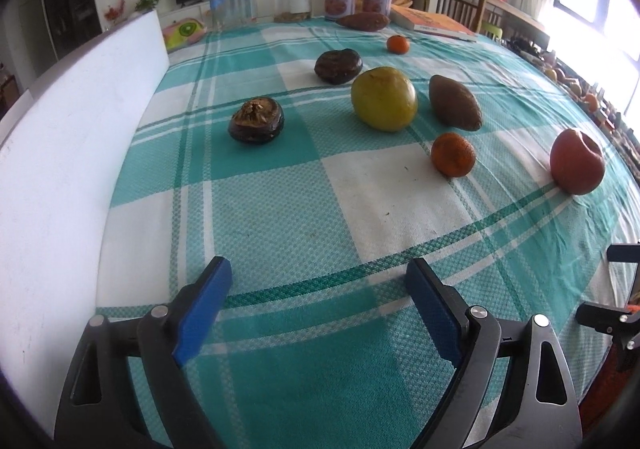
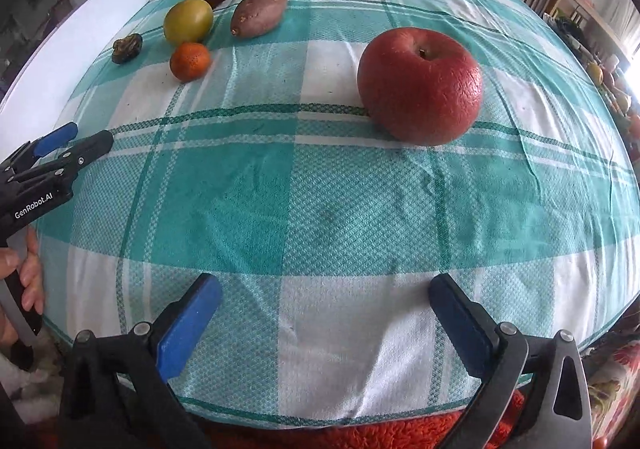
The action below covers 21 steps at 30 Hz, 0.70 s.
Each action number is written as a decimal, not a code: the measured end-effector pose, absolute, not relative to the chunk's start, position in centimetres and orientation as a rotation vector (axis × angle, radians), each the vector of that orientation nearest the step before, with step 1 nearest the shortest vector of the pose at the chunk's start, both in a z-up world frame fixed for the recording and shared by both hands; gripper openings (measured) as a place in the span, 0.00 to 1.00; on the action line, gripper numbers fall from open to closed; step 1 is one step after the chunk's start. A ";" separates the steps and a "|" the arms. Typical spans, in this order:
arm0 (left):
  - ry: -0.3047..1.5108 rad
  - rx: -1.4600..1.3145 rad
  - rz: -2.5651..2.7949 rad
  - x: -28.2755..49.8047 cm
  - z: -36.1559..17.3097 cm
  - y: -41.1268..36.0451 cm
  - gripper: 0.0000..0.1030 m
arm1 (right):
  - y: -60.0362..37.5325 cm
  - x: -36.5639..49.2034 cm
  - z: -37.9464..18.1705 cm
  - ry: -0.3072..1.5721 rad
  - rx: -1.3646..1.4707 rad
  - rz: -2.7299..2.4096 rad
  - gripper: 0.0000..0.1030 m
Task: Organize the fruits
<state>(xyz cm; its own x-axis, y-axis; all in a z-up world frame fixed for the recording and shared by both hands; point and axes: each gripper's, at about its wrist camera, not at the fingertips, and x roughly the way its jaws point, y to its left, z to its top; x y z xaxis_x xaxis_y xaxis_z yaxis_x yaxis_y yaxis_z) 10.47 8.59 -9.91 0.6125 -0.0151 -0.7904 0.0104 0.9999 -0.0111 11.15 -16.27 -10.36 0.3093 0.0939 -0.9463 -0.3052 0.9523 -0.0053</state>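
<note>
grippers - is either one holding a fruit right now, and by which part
Nothing is held. The left gripper and right gripper are both open over the tablecloth, short of the apple.

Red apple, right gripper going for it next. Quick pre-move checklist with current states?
1. Right gripper open: ok, jaws wide apart and nothing between them.
2. Red apple in line with the right gripper: ok, it sits ahead and slightly to the right.
3. Path to the apple: ok, only bare tablecloth lies between the pads and the fruit.
4. Neighbours clear of the apple: ok, the nearest mandarin and the sweet potato lie well off to its left.
5. Left gripper out of the way: ok, open and empty, at the left edge of the right wrist view.
6. Drop-off spot for the apple: cannot tell, no bowl or basket shows.
</note>
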 end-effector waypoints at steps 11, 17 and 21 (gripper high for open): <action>0.911 -0.008 -0.018 10.4 -9.8 8.7 0.88 | -16.2 10.5 -10.3 1.183 -0.201 0.285 1.00; 0.911 -0.008 -0.017 10.4 -9.9 8.6 0.88 | -16.3 10.8 -10.4 1.183 -0.201 0.287 1.00; 0.911 -0.008 -0.017 10.5 -9.9 8.6 0.89 | -16.2 10.7 -10.4 1.183 -0.202 0.287 1.00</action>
<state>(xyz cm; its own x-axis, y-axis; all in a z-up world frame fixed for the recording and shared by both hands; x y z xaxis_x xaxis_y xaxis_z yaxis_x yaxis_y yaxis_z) 10.45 8.64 -9.86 0.6126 -0.0177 -0.7902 0.0111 0.9998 -0.0138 10.72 -16.23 -10.35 0.3484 0.1144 -0.9303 -0.3246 0.9458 -0.0052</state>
